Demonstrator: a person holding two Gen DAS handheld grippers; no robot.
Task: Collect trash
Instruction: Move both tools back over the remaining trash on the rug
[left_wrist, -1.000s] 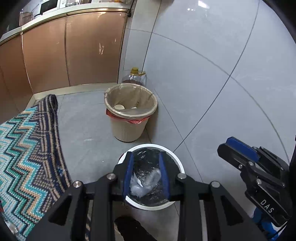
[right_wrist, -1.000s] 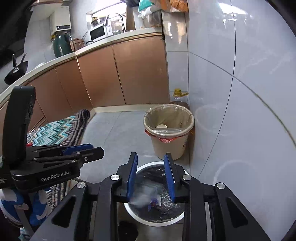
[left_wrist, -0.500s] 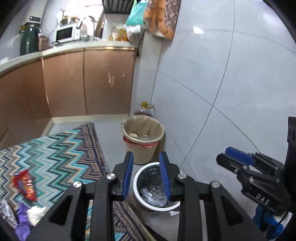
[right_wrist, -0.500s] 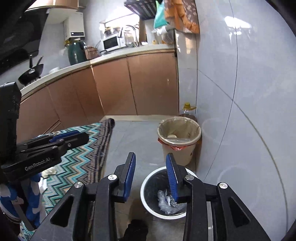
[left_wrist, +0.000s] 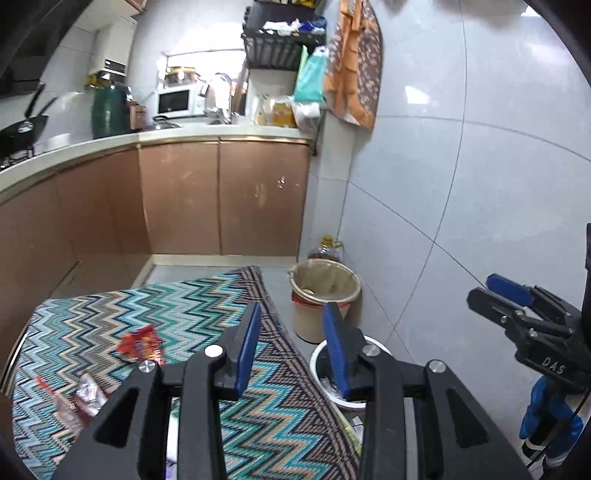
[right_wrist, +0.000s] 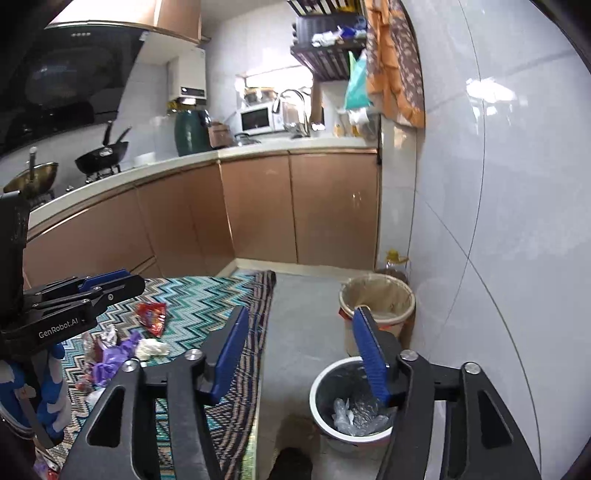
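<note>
My left gripper (left_wrist: 291, 317) is up over the rug's edge; its jaws are opening and hold nothing. My right gripper (right_wrist: 301, 321) hangs above and short of the white-rimmed trash bin (right_wrist: 351, 398); its jaws are also opening and hold nothing. Clear plastic lies in the bin's black liner. Loose trash lies on the zigzag rug (left_wrist: 110, 317): a red wrapper (right_wrist: 152, 314), a purple scrap (right_wrist: 110, 360), a white crumpled piece (right_wrist: 151, 347) and silvery wrappers (left_wrist: 86, 393). Each wrist view shows the other gripper at its side, the right gripper (left_wrist: 491, 288) and the left gripper (right_wrist: 110, 280).
A beige bucket bin (right_wrist: 376, 299) with a red liner stands behind the white bin, against the tiled wall (right_wrist: 498, 221). An oil bottle (left_wrist: 327, 249) stands in the corner. Brown cabinets (left_wrist: 221, 199) run along the back and left. Bare grey floor (right_wrist: 303, 332) lies between rug and bins.
Both grippers have risen and drawn back from over the white bin. The rug and its trash have come into view. Both pairs of jaws stand wider, the right far more.
</note>
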